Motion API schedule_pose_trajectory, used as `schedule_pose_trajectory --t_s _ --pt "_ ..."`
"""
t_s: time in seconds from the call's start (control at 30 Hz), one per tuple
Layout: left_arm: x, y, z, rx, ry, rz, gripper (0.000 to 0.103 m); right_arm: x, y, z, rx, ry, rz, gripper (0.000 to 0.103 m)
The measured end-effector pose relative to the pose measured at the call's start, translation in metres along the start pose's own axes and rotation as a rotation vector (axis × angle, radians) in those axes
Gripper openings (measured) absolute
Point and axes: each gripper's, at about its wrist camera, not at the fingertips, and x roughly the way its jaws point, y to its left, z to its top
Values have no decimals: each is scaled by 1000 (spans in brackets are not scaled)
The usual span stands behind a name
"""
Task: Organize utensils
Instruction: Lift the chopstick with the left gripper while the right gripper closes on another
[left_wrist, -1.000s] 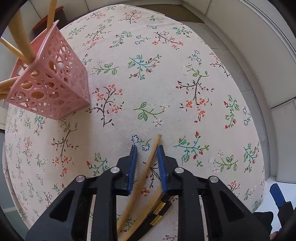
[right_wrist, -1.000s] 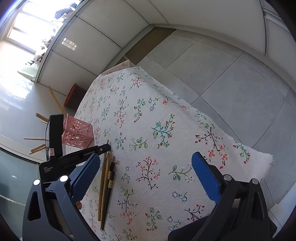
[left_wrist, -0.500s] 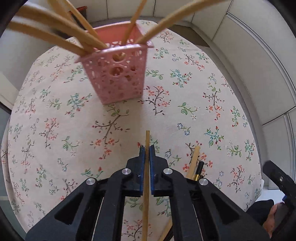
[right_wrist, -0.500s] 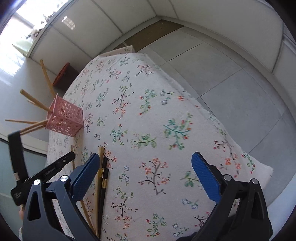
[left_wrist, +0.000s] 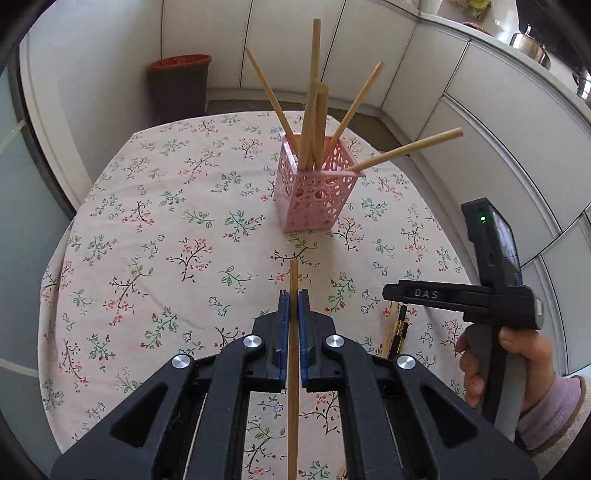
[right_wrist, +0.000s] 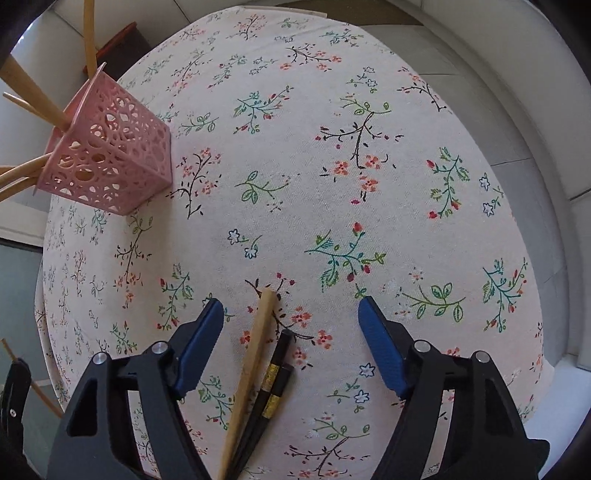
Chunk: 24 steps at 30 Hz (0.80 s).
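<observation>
Your left gripper pinches a wooden chopstick at lower center, pointing at the pink basket; your right gripper gapes wide, empty, over the loose chopsticks.

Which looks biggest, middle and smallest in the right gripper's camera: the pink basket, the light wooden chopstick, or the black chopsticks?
1. pink basket, biggest.
2. light wooden chopstick.
3. black chopsticks, smallest.
Both chopstick ends run out of view below, so their order is unsure.
</observation>
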Motion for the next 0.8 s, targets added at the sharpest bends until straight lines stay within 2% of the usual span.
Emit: schedule_pose_trajectory --t_s 0.03,0.1,0.13,0.23,0.3,0.33,0.37,0.47,0.53,0.67,0.8 --pt "-4 1 0 -2 -8 -7 4 0 1 0 3 0 -7 70" --pt "-9 2 2 -6 -21 -15 4 0 6 -2 -1 -7 -28 56" --pt "-11 2 2 -9 -25 -16 4 0 10 -3 -7 -8 -38 45" --pt "-16 5 2 -23 -31 -15 4 2 20 -9 -6 3 -23 39" --pt "-18 6 0 -27 -37 -9 4 2 29 -15 -29 -7 -25 29" --pt "-19 8 0 -29 -40 -5 4 2 33 -18 -45 -15 -27 15" --pt "-22 8 -1 -32 -44 -2 4 2 36 -21 -59 -24 -25 10" --pt "-30 13 -3 -47 -60 5 4 -3 37 -28 -58 -38 41 9" --pt "-36 14 -4 -53 -71 9 4 -15 36 -34 -67 -78 89 9" --pt "-57 13 -4 -52 -111 5 4 -59 31 -50 -104 -173 204 8" --pt "-81 5 -5 -28 -155 1 4 -107 44 -61 -185 -274 249 8"
